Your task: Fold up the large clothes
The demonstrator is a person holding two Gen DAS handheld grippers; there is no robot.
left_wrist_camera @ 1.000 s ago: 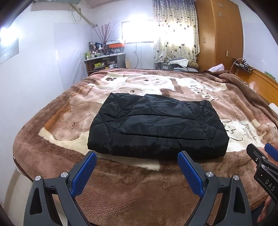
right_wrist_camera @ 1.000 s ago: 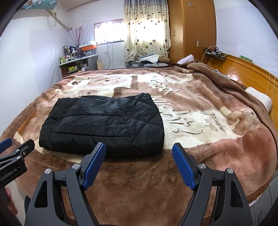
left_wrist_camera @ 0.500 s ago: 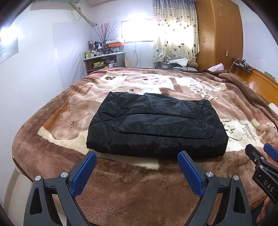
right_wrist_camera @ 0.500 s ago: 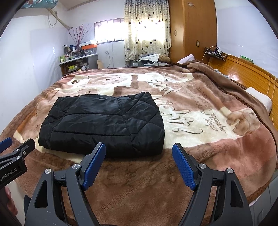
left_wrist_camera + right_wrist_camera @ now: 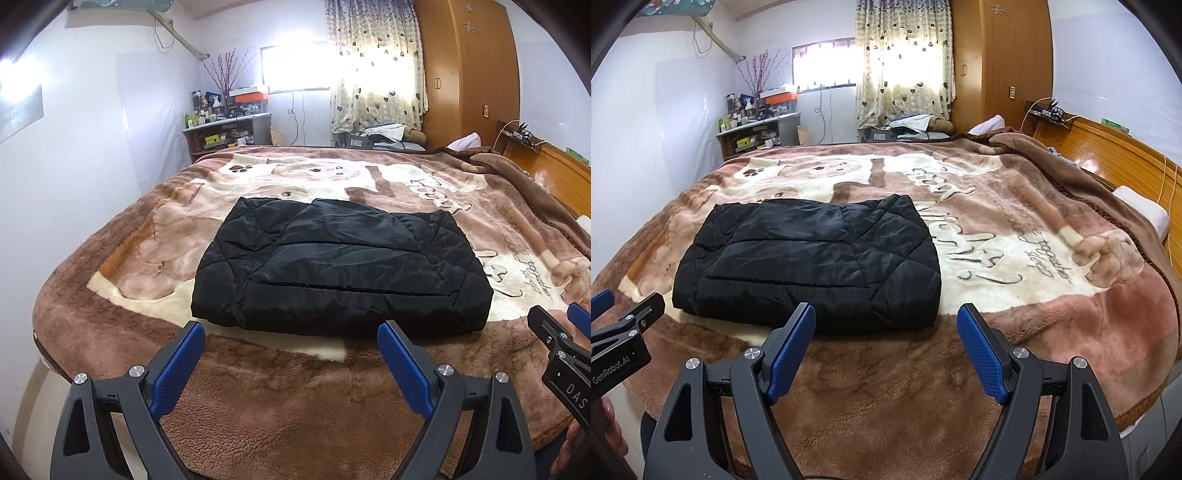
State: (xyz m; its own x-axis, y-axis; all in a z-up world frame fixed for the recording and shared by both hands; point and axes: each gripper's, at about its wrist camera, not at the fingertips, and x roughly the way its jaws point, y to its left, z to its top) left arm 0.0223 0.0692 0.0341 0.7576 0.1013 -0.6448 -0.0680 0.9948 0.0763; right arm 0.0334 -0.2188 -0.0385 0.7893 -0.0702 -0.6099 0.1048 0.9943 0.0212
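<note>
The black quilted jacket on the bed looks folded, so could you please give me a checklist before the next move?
1. Black jacket folded into a compact rectangle: ok.
2. Jacket lying flat on the brown blanket: ok.
3. Left claw open and empty: ok.
4. Right claw open and empty: ok.
5. Both claws short of the jacket's near edge, not touching it: ok.
6. Sleeves tucked evenly inside the fold: cannot tell.

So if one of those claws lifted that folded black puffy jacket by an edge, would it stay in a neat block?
Probably not. The black jacket looks soft and quilted, so a lifted edge would likely sag and the folds open. Its shiny shell suggests it could slip between the pads. It looks puffy rather than dense, so probably light for its bulk, and the plush blanket may drag on it if pushed.
</note>
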